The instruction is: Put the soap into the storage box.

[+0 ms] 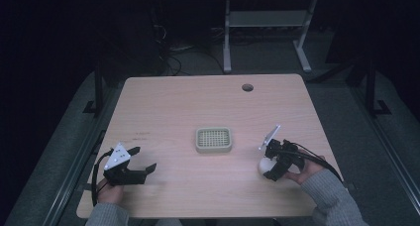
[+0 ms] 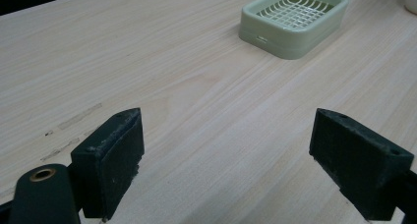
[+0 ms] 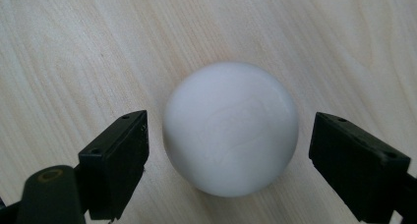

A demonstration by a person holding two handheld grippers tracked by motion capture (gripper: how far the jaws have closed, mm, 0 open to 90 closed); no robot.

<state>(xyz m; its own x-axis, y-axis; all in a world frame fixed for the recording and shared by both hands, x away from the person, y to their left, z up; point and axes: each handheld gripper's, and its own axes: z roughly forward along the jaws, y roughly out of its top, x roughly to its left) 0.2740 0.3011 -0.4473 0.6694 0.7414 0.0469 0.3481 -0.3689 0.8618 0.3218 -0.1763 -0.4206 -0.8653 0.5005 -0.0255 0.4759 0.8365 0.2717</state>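
1. Right now your right gripper (image 3: 228, 150) straddles the white soap (image 3: 230, 128) with jaws spread, gaps visible both sides.
2. High view: soap (image 1: 267, 164) at the table (image 1: 173, 102) near-right, apart from the green soap dish (image 1: 213, 140).
3. Your left gripper (image 2: 226, 155) is spread over bare wood.

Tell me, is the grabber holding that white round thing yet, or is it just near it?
Just near it. The right gripper has its jaws open on either side of the white soap, with gaps showing. The left gripper is open and holds nothing.
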